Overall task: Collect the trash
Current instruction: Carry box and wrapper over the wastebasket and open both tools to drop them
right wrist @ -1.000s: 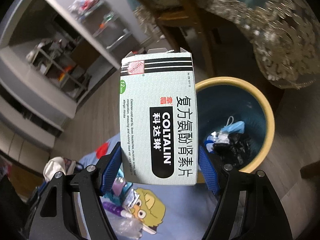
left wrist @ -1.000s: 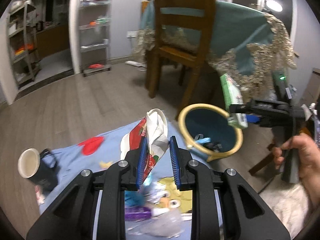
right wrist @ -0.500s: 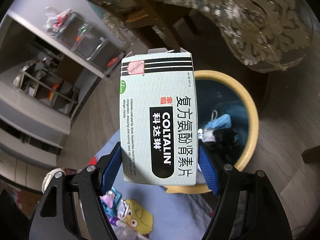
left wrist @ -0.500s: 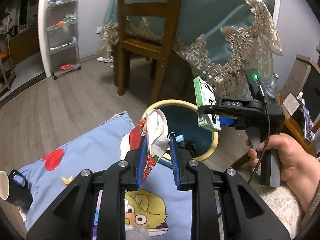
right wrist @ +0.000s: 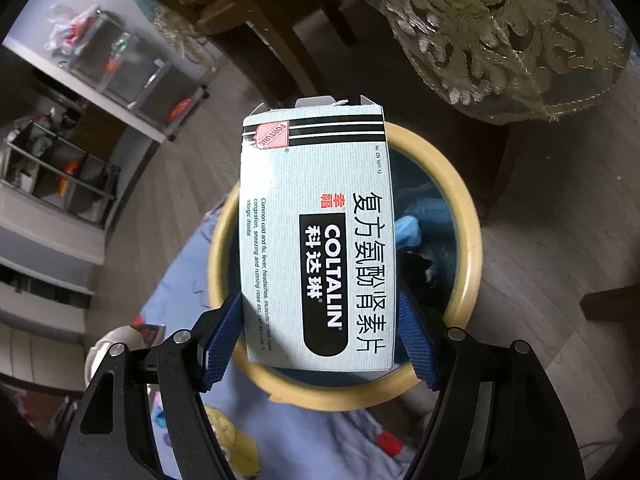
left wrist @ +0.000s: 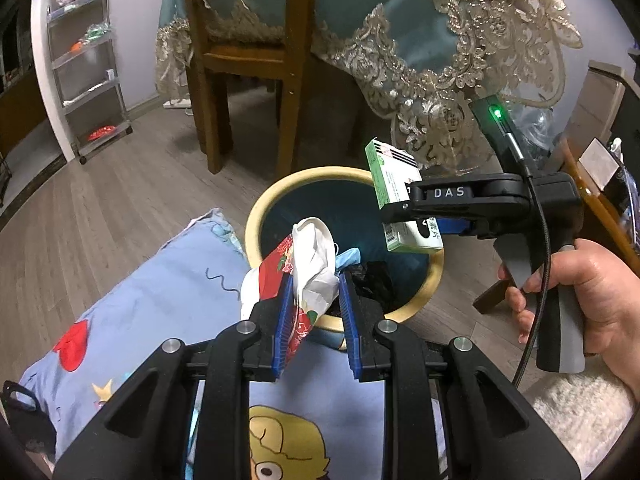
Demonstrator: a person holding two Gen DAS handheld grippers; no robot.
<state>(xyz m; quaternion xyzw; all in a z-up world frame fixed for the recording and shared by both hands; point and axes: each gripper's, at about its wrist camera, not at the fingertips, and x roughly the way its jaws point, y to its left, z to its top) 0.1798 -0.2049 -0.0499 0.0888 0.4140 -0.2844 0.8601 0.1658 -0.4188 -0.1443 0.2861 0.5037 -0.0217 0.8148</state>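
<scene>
The right gripper (right wrist: 320,336) is clamped on a COLTALIN medicine box (right wrist: 318,240), one blue pad against each long side of the box near its lower end. In the right wrist view the long axis of the box runs from 6 o'clock to 12 o'clock, and the opened flap end points to 12 o'clock, away from the camera. The box hangs in the air above the yellow-rimmed waste bin (right wrist: 472,240), over the side of the opening at 9 o'clock. Inside the bin lie a light blue face mask (right wrist: 408,230) and some dark things (they are too blurred to name).

In the left wrist view the same box (left wrist: 394,188) stands nearly upright, its top tilted a little toward 11 o'clock, above the rim of the bin (left wrist: 256,220) at 2 o'clock. The right gripper (left wrist: 404,212) comes in from 3 o'clock, held by the person's right hand (left wrist: 580,292).

The left gripper (left wrist: 314,300) is closed on a crumpled wrapper (left wrist: 308,272), white with a red flower print, which sticks up between the blue fingers (left wrist: 285,320) toward 12 o'clock. It is over the near rim of the bin, at about 6 o'clock of the opening. Under both grippers lies a light blue cartoon-print cloth (left wrist: 160,292) on the wooden floor (left wrist: 100,200). A wooden chair (left wrist: 256,52) and a lace-edged teal tablecloth (left wrist: 440,60) are behind the bin.
</scene>
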